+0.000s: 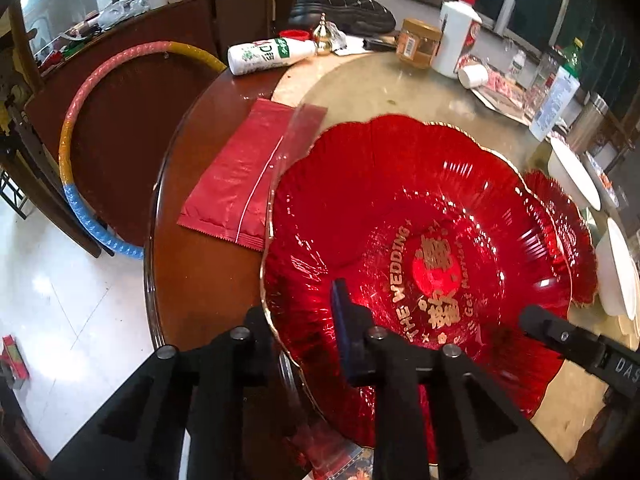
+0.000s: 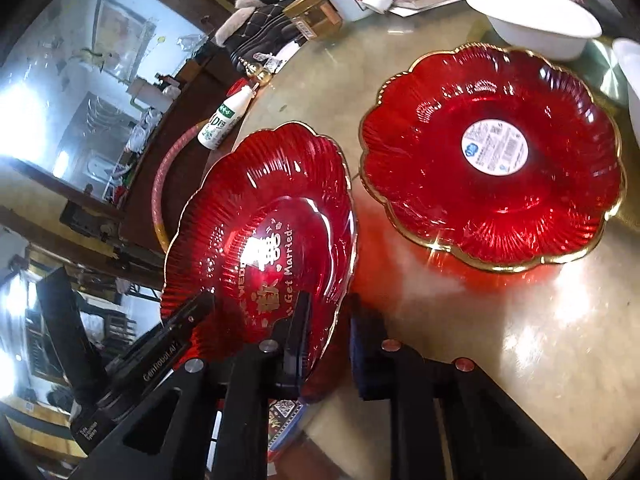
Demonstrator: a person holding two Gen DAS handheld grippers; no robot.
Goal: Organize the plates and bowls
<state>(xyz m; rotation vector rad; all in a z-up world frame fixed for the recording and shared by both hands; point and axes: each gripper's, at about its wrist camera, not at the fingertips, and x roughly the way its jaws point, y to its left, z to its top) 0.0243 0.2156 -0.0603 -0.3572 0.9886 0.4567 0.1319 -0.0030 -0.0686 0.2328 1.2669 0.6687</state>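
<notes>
Red plate with gold "The Wedding" lettering is held tilted above the table, raised off the surface at the table's near edge. Left gripper has its jaws set close on the plate's near rim, one finger under the edge and the blue-padded one on the upper face, so it grips the plate. Right gripper straddles the opposite rim: its left finger lies on the lettered face and its right finger sits just outside the edge; whether it actually clamps the rim I cannot tell, though a clear gap shows between the fingers. Second red plate, with a round white sticker at its centre, lies flat on the table just beside the held one. White bowl stands beyond it, and another white bowl's edge shows at the right. Red packet lies flat on the table left of the held plate, with a white bottle on its side farther back.
</notes>
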